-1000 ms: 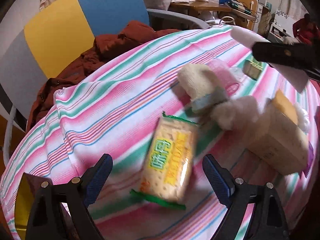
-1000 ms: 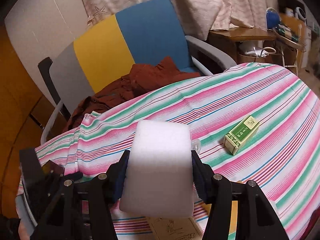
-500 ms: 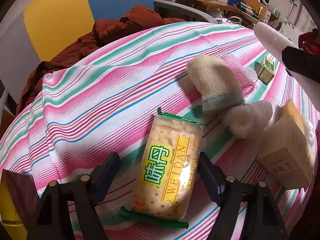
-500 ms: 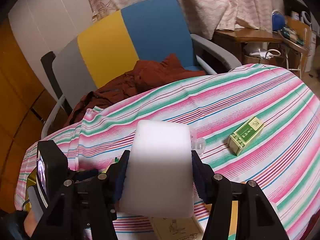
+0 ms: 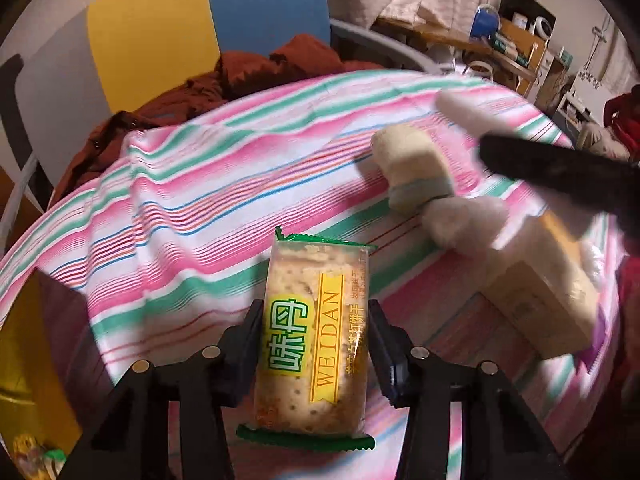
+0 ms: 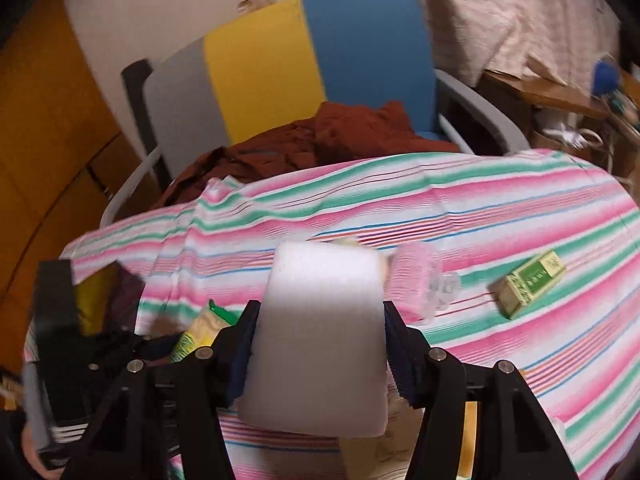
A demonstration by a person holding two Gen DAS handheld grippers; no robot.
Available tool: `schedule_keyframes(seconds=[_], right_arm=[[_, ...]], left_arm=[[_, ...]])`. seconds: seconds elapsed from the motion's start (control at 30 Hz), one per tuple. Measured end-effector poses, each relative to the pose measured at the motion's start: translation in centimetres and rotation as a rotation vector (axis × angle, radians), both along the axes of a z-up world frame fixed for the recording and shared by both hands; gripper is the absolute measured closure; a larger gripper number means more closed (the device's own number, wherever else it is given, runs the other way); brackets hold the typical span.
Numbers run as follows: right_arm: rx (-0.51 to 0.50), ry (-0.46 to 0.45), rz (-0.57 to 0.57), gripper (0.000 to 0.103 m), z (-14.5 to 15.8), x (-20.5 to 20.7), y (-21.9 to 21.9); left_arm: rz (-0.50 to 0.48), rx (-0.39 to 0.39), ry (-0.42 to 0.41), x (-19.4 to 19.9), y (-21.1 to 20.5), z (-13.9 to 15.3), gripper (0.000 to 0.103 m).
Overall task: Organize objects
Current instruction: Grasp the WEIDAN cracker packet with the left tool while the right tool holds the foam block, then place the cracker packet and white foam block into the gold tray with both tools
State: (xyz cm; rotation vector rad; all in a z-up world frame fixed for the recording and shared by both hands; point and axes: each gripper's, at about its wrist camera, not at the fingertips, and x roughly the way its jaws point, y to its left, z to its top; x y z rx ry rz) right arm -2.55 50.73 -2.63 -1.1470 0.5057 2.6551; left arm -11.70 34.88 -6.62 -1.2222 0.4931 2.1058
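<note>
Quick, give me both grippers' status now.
Left gripper: jaws closed on the cracker packet.
Right gripper: jaws closed on the white foam block.

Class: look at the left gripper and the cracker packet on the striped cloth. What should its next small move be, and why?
Probably lift straight up. The left gripper looks shut on the cracker packet, which seems to lie on the striped cloth; the right gripper already holds the white foam block.
</note>
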Motion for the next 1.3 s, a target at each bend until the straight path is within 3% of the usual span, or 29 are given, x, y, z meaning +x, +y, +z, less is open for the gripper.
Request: schedule_keyframes(seconds=[0.13, 0.37, 0.57, 0.83, 1.03, 1.3], right_arm=[[0.005, 0.014, 0.052, 0.044, 0.1, -0.1, -1.0], [0.016, 0.000, 0.112, 0.044, -0.1, -0.3, -2.7], [0.013, -0.015, 0.138, 0.044, -0.2, -0.2, -3.9], [0.012, 0.016, 0.180, 0.044, 1.5, 0.6, -7.1], [-0.006, 0.062, 0.279, 0.044, 3.6, 0.3, -12.9], [-0.024, 0.047, 0.440, 0.044, 4.2, -2.6, -22.9]], left_arm=[[0.044, 0.072, 0.010, 0.9, -1.9, 2.2, 0.054], [0.123, 0.123, 0.075, 2.8, -6.8, 5.2, 0.054], [0.224, 0.168, 0.115, 4.3, -13.3, 6.7, 0.054], [0.421, 0.164, 0.139, 4.8, -23.5, 6.4, 0.054], [0.548, 0.168, 0.132, 5.1, -29.5, 5.4, 0.054], [0.597, 0.179, 0.108, 6.4, -33.2, 3.6, 0.054]])
